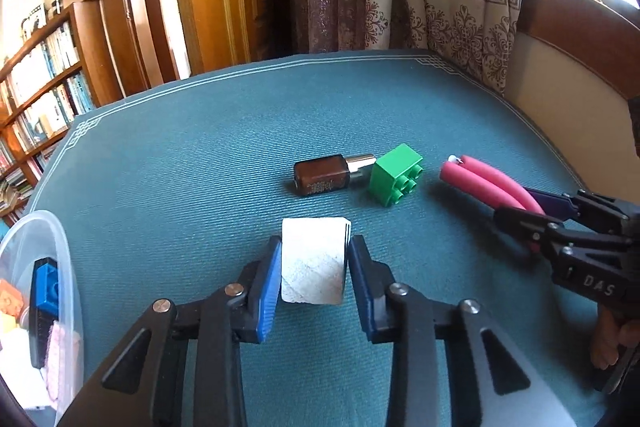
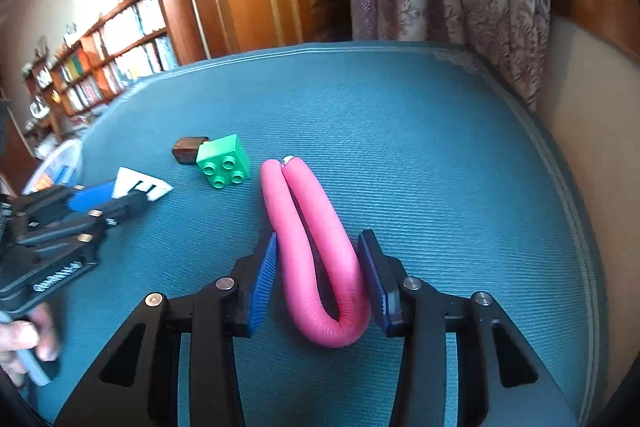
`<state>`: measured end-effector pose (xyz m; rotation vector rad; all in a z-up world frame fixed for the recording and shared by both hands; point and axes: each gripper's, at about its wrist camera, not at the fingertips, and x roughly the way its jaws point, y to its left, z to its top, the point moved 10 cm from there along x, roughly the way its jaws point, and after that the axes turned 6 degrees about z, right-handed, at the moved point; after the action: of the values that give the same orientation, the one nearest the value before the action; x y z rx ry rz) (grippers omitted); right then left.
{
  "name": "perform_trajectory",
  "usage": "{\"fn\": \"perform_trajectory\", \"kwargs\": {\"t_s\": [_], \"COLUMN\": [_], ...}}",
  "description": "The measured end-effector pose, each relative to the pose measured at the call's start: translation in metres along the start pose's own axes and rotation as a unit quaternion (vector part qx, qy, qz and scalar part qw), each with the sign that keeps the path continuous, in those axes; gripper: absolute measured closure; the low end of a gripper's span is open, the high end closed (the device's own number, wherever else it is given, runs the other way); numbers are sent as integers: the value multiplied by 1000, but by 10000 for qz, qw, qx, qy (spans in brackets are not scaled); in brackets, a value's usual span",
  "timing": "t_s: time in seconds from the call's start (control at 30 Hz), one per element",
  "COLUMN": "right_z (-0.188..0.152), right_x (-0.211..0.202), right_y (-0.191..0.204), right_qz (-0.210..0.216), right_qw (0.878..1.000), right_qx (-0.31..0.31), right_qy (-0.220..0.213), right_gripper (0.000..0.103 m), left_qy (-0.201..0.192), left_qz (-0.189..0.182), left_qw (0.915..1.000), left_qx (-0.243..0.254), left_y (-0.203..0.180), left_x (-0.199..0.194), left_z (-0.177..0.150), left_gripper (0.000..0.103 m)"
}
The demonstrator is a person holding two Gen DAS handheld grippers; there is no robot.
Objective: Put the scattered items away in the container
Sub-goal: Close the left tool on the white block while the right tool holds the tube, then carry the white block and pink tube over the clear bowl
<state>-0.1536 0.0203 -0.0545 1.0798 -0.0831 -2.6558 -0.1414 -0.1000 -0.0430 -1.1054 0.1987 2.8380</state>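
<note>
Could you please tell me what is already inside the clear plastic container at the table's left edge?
Inside the clear plastic container a blue toy brick stands near the wall, with something pale pink below it. The rest is blurred by the wall or cut off by the frame.

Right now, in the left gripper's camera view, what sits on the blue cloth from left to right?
Clear container holding a few items → white block between the left gripper fingers → brown bottle → green brick → folded pink foam tube → right gripper.
</note>
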Motion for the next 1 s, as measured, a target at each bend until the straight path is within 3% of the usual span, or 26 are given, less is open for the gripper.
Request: {"fn": "perform_trajectory", "kwargs": {"t_s": [0.13, 0.8, 1.0], "right_z": [3, 4, -2], "right_x": [-9, -33, -33], "right_y": [7, 49, 62], "right_qz": [-272, -154, -36], "right_qw": [9991, 9965, 9965], "right_qx": [-267, -678, -721], "right_qy": [-180, -473, -425], "right_gripper": [59, 59, 59], "left_qy": [-69, -444, -403], "left_qz": [97, 548, 489], "left_qw": [9999, 9958, 9963], "left_qx": [-118, -582, -587], "left_y": [8, 54, 57], "left_x": [-12, -61, -64], "left_z": [-1, -4, -15], "left_gripper": [66, 70, 70]}}
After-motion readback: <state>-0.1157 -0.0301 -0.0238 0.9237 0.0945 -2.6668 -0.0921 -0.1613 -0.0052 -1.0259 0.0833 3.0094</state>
